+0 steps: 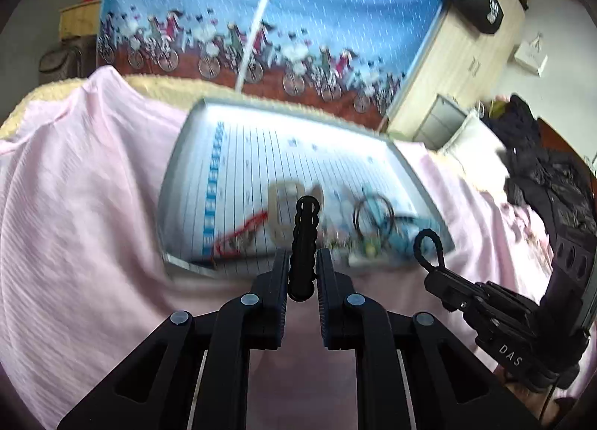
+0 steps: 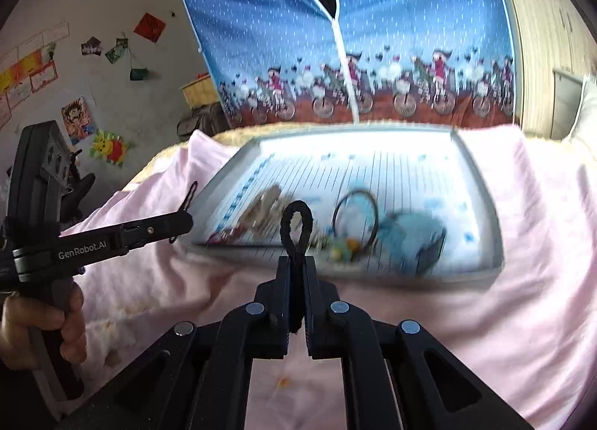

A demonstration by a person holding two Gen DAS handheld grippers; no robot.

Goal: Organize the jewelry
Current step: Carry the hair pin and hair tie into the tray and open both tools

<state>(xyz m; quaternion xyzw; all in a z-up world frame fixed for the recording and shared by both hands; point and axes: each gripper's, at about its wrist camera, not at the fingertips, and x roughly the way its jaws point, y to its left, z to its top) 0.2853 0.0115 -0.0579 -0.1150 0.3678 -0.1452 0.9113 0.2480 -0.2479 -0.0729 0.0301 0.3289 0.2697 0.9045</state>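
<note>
Two grippers' fingers each pinch something: left a beaded black band, right a black cord loop.

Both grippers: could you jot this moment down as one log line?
left gripper: shut on black wavy hair band | right gripper: shut on black cord loop | tray: other jewelry, blurred

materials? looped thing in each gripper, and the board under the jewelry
Left gripper holds a black beaded loop: glossy, looks like plastic or rubber. Right gripper holds a black cord loop: matte, fuzzy, likely fabric or suede. White ruled board: shiny surface, grey frame, probably a whiteboard.
</note>
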